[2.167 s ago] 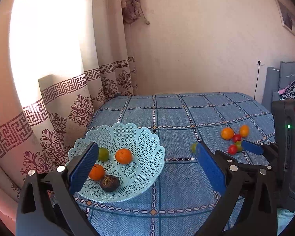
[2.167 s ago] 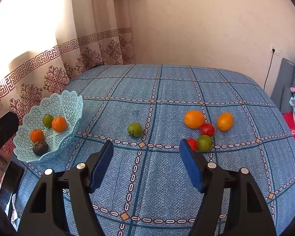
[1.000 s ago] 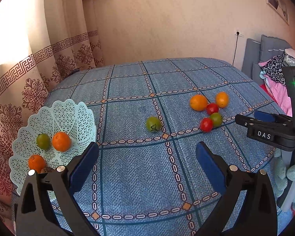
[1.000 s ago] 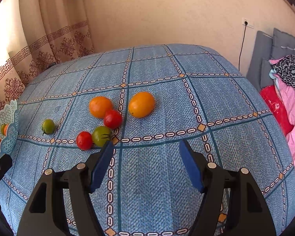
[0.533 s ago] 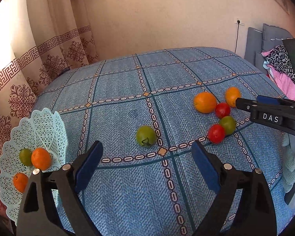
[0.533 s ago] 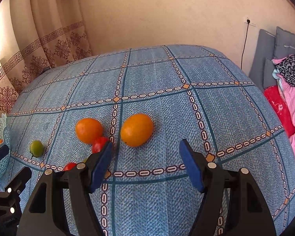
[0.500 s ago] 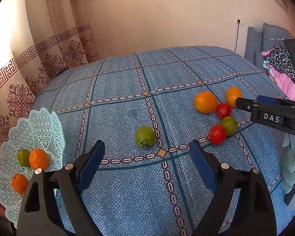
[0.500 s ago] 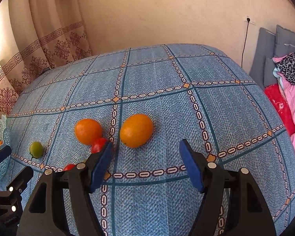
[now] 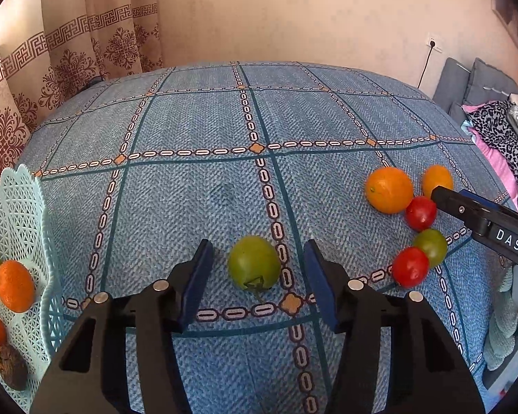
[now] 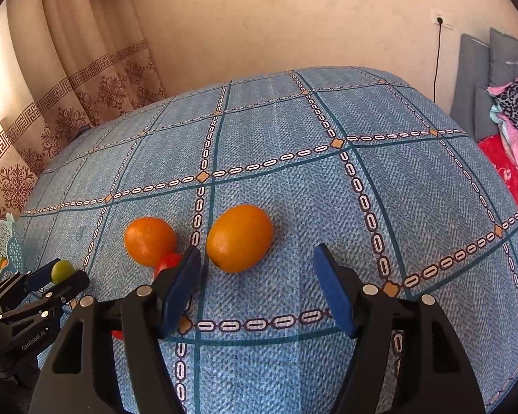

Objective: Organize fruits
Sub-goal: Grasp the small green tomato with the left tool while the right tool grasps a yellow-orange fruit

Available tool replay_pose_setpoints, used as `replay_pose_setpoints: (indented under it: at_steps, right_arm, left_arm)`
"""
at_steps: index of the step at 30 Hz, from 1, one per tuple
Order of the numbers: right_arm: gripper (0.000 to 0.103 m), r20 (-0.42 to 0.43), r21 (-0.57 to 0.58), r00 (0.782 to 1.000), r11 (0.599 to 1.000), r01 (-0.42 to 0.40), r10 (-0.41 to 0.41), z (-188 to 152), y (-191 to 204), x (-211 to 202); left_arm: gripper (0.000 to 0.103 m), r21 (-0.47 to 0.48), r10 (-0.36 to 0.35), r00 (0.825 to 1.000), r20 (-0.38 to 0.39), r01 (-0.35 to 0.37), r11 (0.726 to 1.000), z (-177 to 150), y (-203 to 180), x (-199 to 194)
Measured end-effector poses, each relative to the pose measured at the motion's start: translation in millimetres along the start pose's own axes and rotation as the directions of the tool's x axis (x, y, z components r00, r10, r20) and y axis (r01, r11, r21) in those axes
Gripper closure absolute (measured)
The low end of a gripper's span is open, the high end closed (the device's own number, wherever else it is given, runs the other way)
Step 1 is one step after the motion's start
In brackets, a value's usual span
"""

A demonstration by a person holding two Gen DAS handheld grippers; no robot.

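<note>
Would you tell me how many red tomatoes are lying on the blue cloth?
2, both in the cluster on the right: one red tomato touching the large orange, the other red tomato nearer, against the small green tomato. More might hide behind the fruit.

Both wrist cameras look forward and down, close over the blue-covered bed [image 9: 197,186]. The left view faces its left part, the right view its right. Both share the round orange [image 9: 389,190] [image 10: 150,240].
</note>
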State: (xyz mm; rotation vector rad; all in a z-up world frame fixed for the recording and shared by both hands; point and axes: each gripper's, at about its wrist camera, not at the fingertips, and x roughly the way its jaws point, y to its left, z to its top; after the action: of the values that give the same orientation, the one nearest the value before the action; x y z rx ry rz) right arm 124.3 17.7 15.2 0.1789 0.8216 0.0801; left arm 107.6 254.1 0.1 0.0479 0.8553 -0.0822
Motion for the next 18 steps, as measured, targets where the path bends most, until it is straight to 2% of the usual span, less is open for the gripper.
replay_pose_setpoints:
  at_steps: [3,6,11,18]
  right_arm:
    - [0.043,-0.004,-0.009,1.0,1.0,-0.002,0.002,1.6,3.1,3.4]
    - [0.049,-0.006,-0.026,1.0,1.0,-0.005,0.005,3.1,7.2,6.5]
    - [0.065,-0.018,-0.073,0.999,0.997,-0.04,0.039,2.3,17.7,9.7]
    - [0.066,-0.011,-0.055,0.998,0.997,-0.059,0.058,-0.3,12.4,4.8]
  left_arm:
    - [0.069,0.005,-0.009,1.0,0.006,0.009,1.0,-1.2,-0.1,-1.1]
    - [0.075,0.001,-0.012,1.0,0.016,0.011,1.0,-1.7,1.6,-3.6]
    - [0.075,0.011,-0.021,0.999,0.025,0.021,1.0,-4.9,-0.6,-8.1]
    - [0.075,0.045,-0.027,0.998,0.055,0.024,0.999,-9.3,-9.6,-20.9]
